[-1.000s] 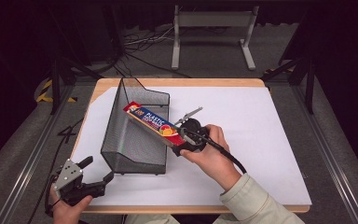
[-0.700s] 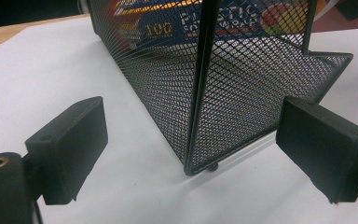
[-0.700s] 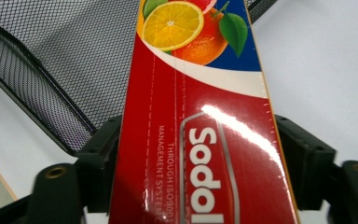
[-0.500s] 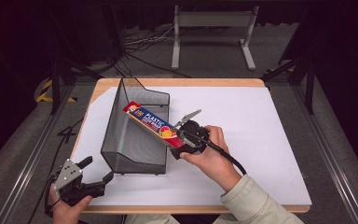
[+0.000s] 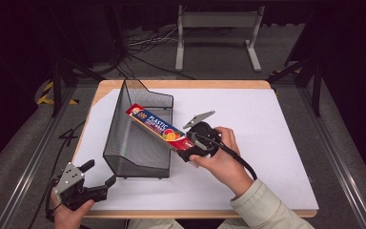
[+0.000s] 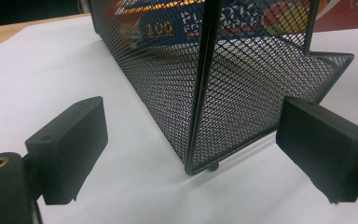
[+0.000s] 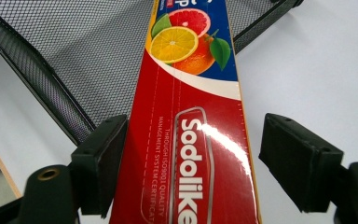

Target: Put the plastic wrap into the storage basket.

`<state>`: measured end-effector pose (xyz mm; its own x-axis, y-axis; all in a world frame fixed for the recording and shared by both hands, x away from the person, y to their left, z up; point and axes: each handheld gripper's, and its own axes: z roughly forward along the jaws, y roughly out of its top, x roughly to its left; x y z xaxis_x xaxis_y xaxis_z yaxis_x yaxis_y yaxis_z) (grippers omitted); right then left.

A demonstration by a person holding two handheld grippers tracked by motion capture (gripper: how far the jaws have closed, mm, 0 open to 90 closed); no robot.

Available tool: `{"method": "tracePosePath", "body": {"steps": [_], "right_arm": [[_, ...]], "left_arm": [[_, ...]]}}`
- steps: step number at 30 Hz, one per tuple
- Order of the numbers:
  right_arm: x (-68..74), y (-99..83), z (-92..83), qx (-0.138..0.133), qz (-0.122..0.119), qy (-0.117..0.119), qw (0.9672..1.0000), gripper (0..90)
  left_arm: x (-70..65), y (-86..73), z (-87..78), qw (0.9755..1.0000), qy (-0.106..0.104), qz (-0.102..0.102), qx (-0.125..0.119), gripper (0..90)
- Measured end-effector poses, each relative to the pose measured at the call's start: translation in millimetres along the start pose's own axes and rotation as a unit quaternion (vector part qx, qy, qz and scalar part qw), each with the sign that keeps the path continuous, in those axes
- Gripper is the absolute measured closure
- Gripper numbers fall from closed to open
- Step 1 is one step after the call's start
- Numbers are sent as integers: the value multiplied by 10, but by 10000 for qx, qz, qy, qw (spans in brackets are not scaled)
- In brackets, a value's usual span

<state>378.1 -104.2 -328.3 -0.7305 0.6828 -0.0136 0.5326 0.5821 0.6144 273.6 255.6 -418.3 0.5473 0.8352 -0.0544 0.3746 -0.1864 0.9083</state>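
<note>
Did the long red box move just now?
Cannot tell. The red box leans over the mesh basket rim at about the same spot as a second ago; any shift is too small to see.

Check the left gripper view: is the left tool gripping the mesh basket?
No, the left tool is open, its jaws standing apart on either side of the basket corner without touching it.

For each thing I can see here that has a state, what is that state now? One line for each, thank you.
Mesh basket: upright on the table, open at the top.
Plastic wrap box: tilted, far end inside the basket, leaning over its rim, closed.
Right gripper: fingers open on both sides of the box's near end; a gap shows at one finger in the right gripper view.
Left gripper: open, empty, near the basket's corner.
</note>
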Motion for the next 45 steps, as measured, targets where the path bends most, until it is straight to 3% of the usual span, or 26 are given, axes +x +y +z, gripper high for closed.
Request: {"method": "tracePosePath", "body": {"steps": [10, 16, 23, 26, 27, 32, 36, 40, 45], "right_arm": [[-34, -29, -125, -256, -14, 211, 9994, 249], [-83, -49, -263, -555, 49, 317, 9979, 258], [-170, -133, -463, -939, -73, 494, 9943, 649], [-215, -209, -530, -1188, -131, 451, 9918, 865], [-231, -228, -538, -1222, -133, 437, 9915, 900], [-352, -378, -509, -1396, -93, 205, 9899, 900], [-407, -487, -419, -1386, -122, 96, 9902, 900], [-446, -585, -321, -1364, -56, 126, 9906, 900], [-394, -637, -280, -1356, -80, 184, 9906, 900]], "left_arm": [[4, -1, 1, 10000, 4, -16, 7, 97], [8, -2, 3, 10000, 11, -14, 23, 97], [8, -1, -3, 10000, 28, -12, 14, 97], [2, 2, -10, 10000, 20, -7, 1, 106], [-1, 6, -18, 10000, 17, 11, 4, 110], [-22, 22, -49, 10000, 59, 45, -18, 208], [-26, 28, -64, 9999, -141, 60, -45, 271], [-30, 27, -73, 9998, -190, 70, -42, 330], [-37, 29, -82, 9997, -195, 118, -2, 417]]}}
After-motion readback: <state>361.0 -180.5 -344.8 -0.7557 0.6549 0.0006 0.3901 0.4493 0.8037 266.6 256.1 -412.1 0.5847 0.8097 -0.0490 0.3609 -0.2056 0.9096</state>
